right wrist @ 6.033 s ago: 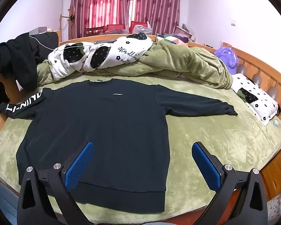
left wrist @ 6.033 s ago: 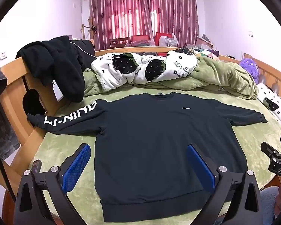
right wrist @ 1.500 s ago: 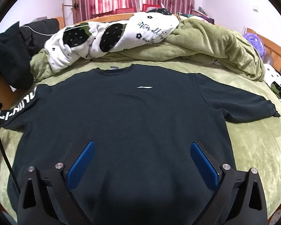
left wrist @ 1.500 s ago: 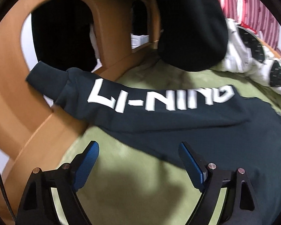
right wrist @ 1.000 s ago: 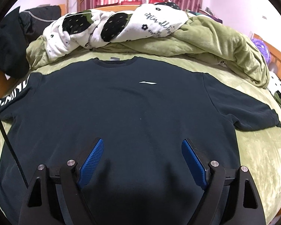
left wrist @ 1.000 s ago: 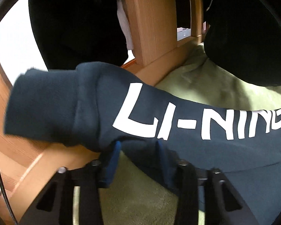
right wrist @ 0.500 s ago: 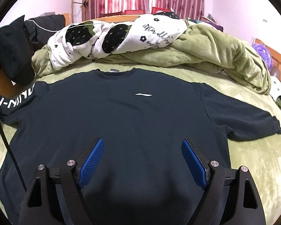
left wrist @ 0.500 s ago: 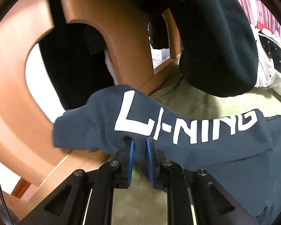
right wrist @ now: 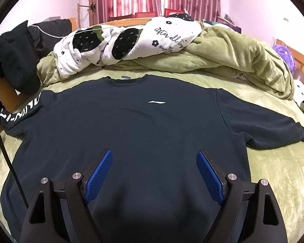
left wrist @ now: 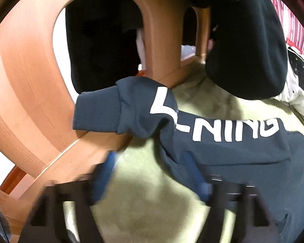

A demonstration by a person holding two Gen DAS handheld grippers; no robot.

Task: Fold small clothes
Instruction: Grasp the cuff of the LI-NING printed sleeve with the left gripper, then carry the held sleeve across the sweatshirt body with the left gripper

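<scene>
Change: half a second ago the left gripper (left wrist: 150, 174) had its fingers pinched on the lettered sleeve (left wrist: 223, 129); now they stand apart and blurred with motion, and the sleeve's cuff (left wrist: 97, 113) is bunched up against the wooden bed frame (left wrist: 26, 93).
Left gripper: released, blue pads spread wide; the right-hand pad (left wrist: 194, 174) lies against the lower edge of the sleeve cloth, the left-hand one over bare green bedding beside the frame.
Right gripper: (right wrist: 154, 176) fingers parted and holding nothing, hovering over the lower middle of the sweatshirt's body, much as in the earlier frames.
Sweatshirt: (right wrist: 131, 125) dark navy, spread flat and front up on the bed, collar toward the heaped bedding, small white logo on the chest.
Lettered sleeve: reaches to the bed's left edge; the white lettering is creased near the cuff, so the first letters fold over a hump of cloth.
Plain sleeve: (right wrist: 263, 125) stretched out flat to the right on the green bed cover (right wrist: 273, 172).
Behind the collar: a crumpled green blanket (right wrist: 233, 56) with a white strawberry-print quilt (right wrist: 121, 40) on top.
Bed frame: a black garment (left wrist: 249, 40) hangs over the rail above the sleeve.
</scene>
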